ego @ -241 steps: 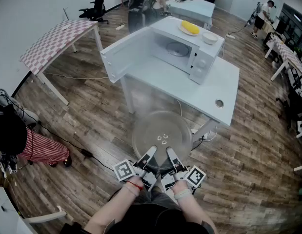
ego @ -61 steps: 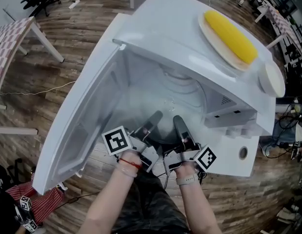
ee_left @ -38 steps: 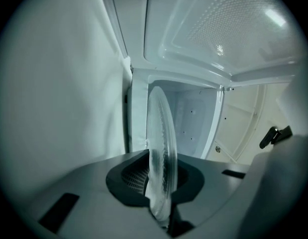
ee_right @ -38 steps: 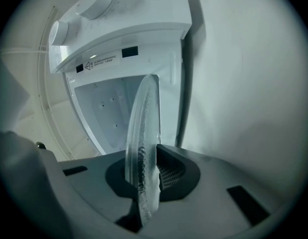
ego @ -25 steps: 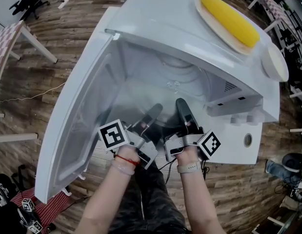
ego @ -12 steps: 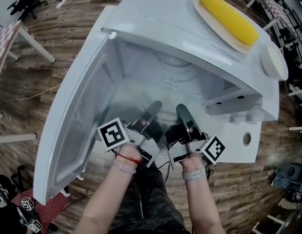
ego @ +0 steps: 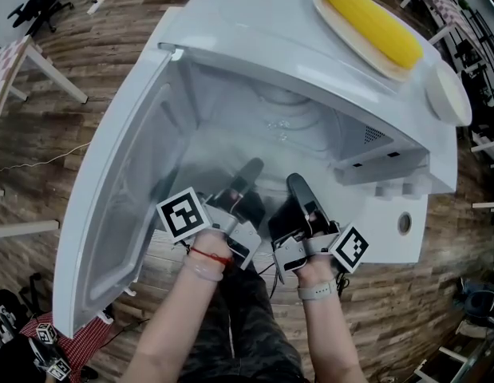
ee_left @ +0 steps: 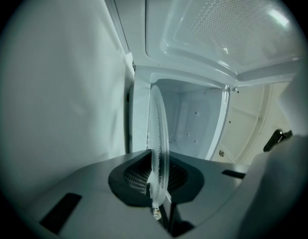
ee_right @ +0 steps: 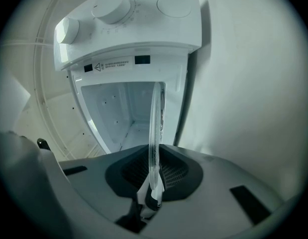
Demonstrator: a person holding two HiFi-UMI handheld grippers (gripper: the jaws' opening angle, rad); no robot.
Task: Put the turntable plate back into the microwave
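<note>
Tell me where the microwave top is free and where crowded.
The microwave top is bare from its left edge to the corn plate. Its right end is crowded: that plate, then a bowl. The left gripper and right gripper, holding the turntable plate, fill the cavity mouth.

The person is no longer standing back on the wooden floor (ego: 87,70) with the turntable plate (ego: 282,122) held out over the boards. The head view is now looking steeply down on the microwave (ego: 254,30) from close up, where it was a small shape across the room nearly ten seconds ago. The plate is now lying inside the open cavity instead of hanging in open air. The left gripper (ego: 250,168) and right gripper (ego: 298,183) are now reaching into the cavity's mouth. Over the last second the right one is drifting slightly rightward and lower in the frame.
</note>
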